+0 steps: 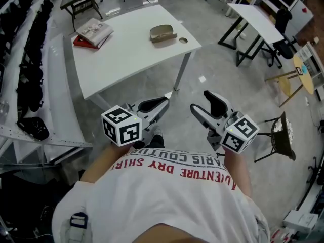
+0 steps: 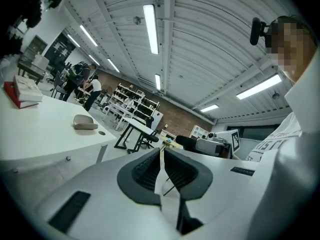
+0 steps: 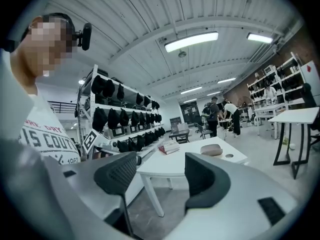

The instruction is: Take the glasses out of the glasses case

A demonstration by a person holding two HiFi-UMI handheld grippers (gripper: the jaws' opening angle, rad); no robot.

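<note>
A tan glasses case point(image 1: 163, 33) lies closed near the far right corner of the white table point(image 1: 126, 59). It also shows in the left gripper view as the case point(image 2: 85, 122) and in the right gripper view as the case point(image 3: 211, 150). Both grippers hang in front of my chest, well short of the table and over the floor. My left gripper point(image 1: 164, 102) has its jaws together with nothing between them point(image 2: 161, 151). My right gripper point(image 1: 200, 101) stands open and empty point(image 3: 161, 162).
A stack of books point(image 1: 93, 33) lies at the table's far left, and a small round hole point(image 1: 183, 40) sits beside the case. Shelves of black bags point(image 1: 30, 65) line the left. A black stool point(image 1: 281, 130) stands at right, and other desks point(image 1: 255, 22) farther off.
</note>
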